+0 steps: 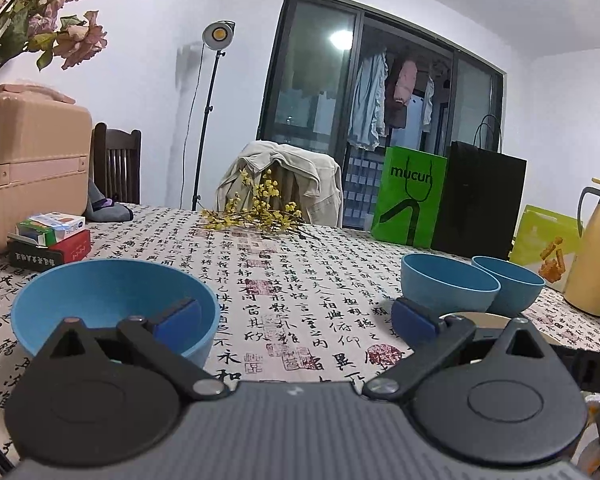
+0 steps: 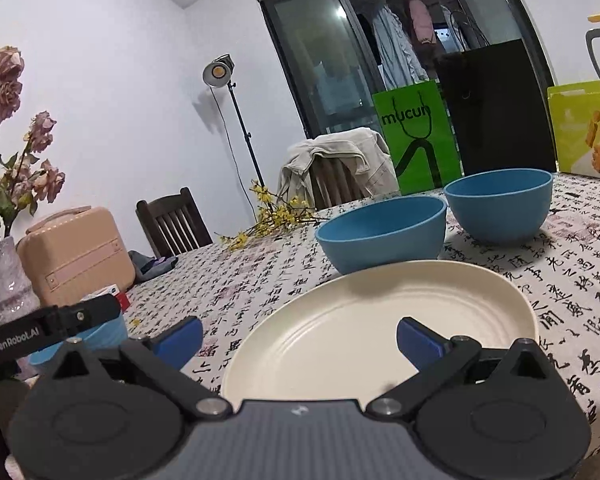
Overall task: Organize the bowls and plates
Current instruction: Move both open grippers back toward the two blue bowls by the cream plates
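White walls, busy tablecloth (image 1: 300, 280) — both grippers, left gripper (image 1: 296, 316) and right gripper (image 2: 300, 340), gape wide; cream plate (image 2: 380, 320) at 12 o'clock.

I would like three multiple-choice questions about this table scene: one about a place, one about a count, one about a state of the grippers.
1. Where is the cream plate?
A. directly in front of the right gripper
B. on the chair
C. inside a bowl

2. How many blue bowls are on the table?
A. one
B. three
C. five

3. What state are the two grippers in?
A. both shut on bowls
B. left shut, right open
C. both open, holding nothing

Answers:
1. A, the right wrist view shows the plate just ahead of the fingers.
2. B, the left wrist view shows a near bowl by the left gripper, plus a middle bowl and a far bowl together on the right.
3. C, in each view the blue pads stand wide apart with nothing between them.
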The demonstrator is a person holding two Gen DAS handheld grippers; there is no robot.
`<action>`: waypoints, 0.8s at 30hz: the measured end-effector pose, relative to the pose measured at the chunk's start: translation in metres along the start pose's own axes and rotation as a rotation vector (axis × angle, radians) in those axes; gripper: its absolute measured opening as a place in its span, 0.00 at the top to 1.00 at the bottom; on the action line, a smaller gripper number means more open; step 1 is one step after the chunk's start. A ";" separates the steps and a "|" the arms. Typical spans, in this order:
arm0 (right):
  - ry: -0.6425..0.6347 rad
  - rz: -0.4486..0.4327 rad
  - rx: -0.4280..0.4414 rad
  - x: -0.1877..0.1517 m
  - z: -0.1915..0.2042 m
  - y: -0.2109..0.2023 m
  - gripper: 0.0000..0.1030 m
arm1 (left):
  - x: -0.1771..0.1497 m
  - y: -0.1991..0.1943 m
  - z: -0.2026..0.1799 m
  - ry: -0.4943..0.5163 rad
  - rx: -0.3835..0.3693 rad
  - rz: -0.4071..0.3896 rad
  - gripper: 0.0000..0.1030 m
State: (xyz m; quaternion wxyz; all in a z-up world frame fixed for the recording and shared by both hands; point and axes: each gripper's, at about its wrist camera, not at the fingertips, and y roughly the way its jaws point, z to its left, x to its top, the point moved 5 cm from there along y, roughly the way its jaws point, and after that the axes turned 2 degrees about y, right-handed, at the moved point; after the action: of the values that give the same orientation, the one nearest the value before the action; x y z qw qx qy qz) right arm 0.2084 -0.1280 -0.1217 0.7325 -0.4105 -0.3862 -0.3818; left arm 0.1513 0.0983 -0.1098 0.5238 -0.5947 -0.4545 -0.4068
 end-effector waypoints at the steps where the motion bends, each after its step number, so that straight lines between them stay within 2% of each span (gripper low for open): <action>1: -0.001 -0.002 0.001 0.000 0.000 0.000 0.00 | 0.000 0.000 0.000 0.000 0.000 0.000 0.00; 5: -0.010 -0.004 0.003 0.002 0.001 0.000 0.00 | 0.001 0.000 -0.001 0.004 0.000 -0.010 0.00; 9: -0.050 -0.048 -0.002 0.011 0.002 -0.005 0.00 | 0.000 -0.001 -0.003 0.015 -0.002 -0.020 0.00; 14: -0.097 -0.099 -0.049 0.027 -0.002 -0.011 0.00 | 0.000 0.001 -0.004 0.014 -0.010 -0.017 0.00; 24: -0.139 -0.089 -0.093 0.042 -0.023 -0.016 0.00 | 0.003 0.008 -0.009 0.019 -0.032 -0.018 0.00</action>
State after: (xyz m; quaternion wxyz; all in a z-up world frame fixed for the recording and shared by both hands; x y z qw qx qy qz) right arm 0.2176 -0.1643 -0.0888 0.6665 -0.4519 -0.4359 -0.4020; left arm 0.1602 0.0890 -0.1076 0.5147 -0.5951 -0.4481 -0.4243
